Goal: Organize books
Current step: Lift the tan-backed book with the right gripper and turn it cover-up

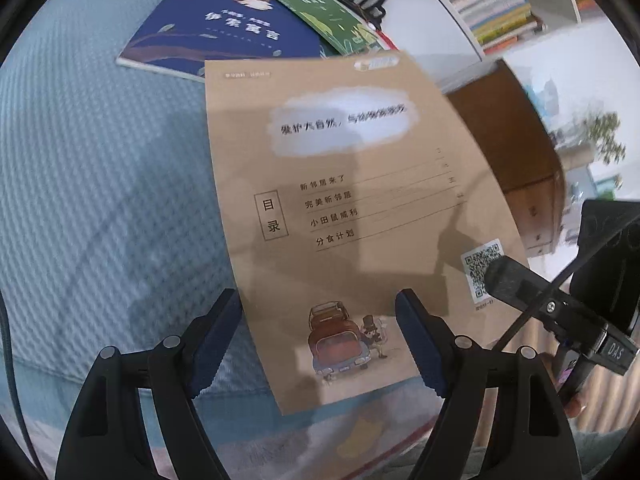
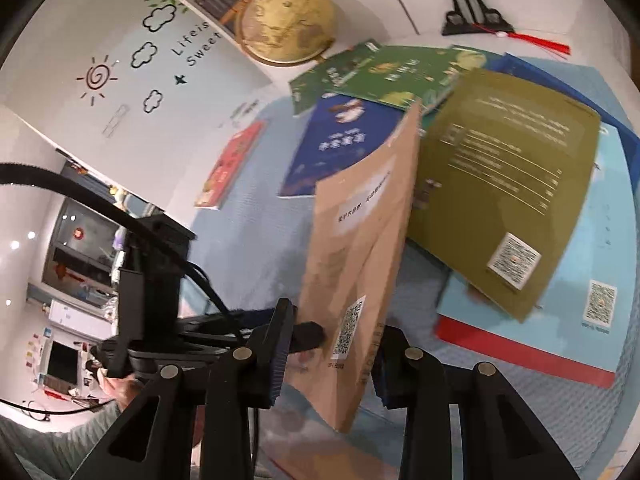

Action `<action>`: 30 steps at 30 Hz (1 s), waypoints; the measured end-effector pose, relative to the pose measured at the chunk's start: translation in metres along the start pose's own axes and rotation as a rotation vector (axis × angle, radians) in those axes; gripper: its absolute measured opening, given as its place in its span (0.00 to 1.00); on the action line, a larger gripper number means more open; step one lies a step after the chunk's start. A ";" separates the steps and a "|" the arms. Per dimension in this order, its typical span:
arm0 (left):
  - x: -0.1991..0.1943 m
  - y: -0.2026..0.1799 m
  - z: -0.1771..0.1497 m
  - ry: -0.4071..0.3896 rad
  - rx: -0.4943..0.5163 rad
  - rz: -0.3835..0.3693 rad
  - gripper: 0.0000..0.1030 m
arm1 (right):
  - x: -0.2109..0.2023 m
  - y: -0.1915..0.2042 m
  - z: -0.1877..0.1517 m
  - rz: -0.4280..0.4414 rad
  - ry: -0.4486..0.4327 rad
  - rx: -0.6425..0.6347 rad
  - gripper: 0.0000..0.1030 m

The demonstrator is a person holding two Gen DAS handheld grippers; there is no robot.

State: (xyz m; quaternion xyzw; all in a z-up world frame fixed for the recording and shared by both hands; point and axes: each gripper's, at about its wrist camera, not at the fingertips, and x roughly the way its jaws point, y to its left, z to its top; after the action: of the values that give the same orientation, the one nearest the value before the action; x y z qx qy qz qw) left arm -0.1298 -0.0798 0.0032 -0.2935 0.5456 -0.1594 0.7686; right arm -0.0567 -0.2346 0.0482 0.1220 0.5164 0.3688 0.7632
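Right now we see a tan paperback (image 2: 360,264) held up off a blue textured bedspread (image 1: 100,160), w/ other books scattered behind it.

In the right wrist view, the right hand-held gripper (image 2: 328,364) sits at bottom centre. Its blue-padded jaws stand narrow, one either side of the tan book's lower corner near the QR code; the book looks pinched there, edge-on to the camera. The book's long axis runs from bottom centre up toward the middle of the frame, leaning a little right. Upper right lie an olive book (image 2: 508,184) on a light-blue book (image 2: 600,240); upper centre, a green book (image 2: 384,76) and a navy book (image 2: 340,144).

In the left wrist view, the left hand-held gripper (image 1: 320,344) is at bottom centre, jaws wide apart, holding nothing. The tan book's cover fills mid-frame, facing us, its lower edge between and just beyond the open fingers. The right gripper's finger shows at lower right, on the QR-code corner.

We judge the right hand has the book; the left is near, under the free lower edge, placed to take or steady it.
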 end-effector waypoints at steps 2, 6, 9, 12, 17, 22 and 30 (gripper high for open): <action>-0.005 0.003 0.000 -0.013 -0.019 -0.026 0.75 | -0.001 0.010 0.004 0.017 -0.009 -0.016 0.34; -0.013 0.005 0.000 -0.029 -0.028 -0.041 0.75 | -0.002 0.028 0.007 0.028 -0.018 -0.058 0.34; -0.019 0.003 0.004 -0.052 -0.024 -0.050 0.75 | -0.003 0.038 0.008 0.044 -0.027 -0.076 0.34; -0.029 0.002 0.011 -0.084 -0.023 -0.055 0.75 | -0.004 0.043 0.012 0.062 -0.040 -0.073 0.34; -0.063 0.026 0.011 -0.169 -0.086 -0.042 0.75 | 0.008 0.055 0.017 0.192 0.001 -0.045 0.34; -0.088 0.063 -0.005 -0.230 -0.195 -0.062 0.75 | 0.034 0.090 0.020 0.220 0.041 -0.114 0.35; -0.095 0.089 -0.018 -0.269 -0.285 -0.017 0.74 | 0.077 0.138 0.037 0.311 0.104 -0.191 0.35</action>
State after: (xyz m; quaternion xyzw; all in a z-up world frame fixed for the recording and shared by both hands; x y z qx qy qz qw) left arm -0.1870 0.0383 0.0138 -0.4227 0.4526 -0.0463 0.7838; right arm -0.0695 -0.0782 0.0885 0.1079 0.4927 0.5354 0.6775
